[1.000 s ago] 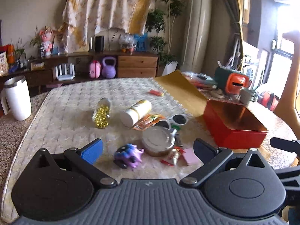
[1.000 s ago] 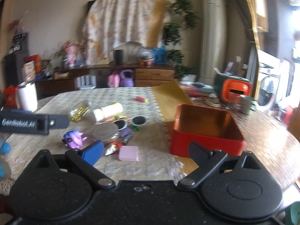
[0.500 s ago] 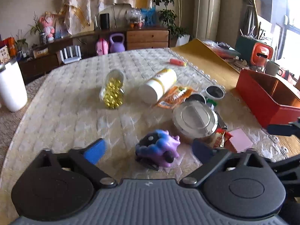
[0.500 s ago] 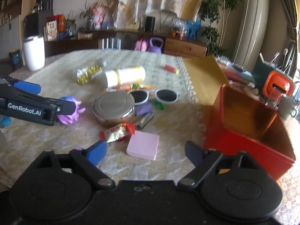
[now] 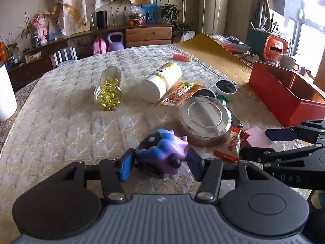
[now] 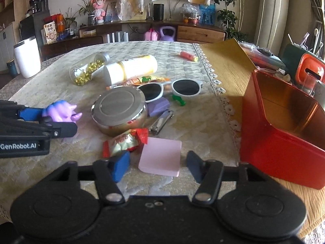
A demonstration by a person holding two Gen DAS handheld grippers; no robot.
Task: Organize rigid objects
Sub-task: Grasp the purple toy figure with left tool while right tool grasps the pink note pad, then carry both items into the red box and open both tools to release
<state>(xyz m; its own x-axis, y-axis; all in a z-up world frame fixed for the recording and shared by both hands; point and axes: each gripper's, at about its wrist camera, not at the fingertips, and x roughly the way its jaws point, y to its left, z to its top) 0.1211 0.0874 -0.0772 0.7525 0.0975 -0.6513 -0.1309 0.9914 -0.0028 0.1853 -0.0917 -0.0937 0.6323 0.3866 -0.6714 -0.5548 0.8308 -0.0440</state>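
My left gripper (image 5: 160,165) has its fingers closed against both sides of a purple and blue toy figure (image 5: 162,150) resting on the quilted cloth; the figure also shows in the right wrist view (image 6: 61,111). My right gripper (image 6: 157,165) is open around the near edge of a pink sticky-note pad (image 6: 161,158), fingers not touching it. A red tin box (image 6: 284,128) stands open to the right. A round metal tin (image 6: 119,109), white sunglasses (image 6: 172,88), a nail clipper (image 6: 161,122) and a red candy wrapper (image 6: 125,141) lie between.
A clear bottle of gold capsules (image 5: 108,88), a white and yellow bottle (image 5: 160,82), an orange snack packet (image 5: 178,93) and a small orange tube (image 5: 182,57) lie farther back. A white mug (image 6: 27,58) stands far left. Bare wooden tabletop (image 6: 225,63) lies right of the cloth.
Both grippers moved forward and down toward the table. The left fingers narrowed onto the purple toy. The right fingers narrowed and now straddle the pink pad.
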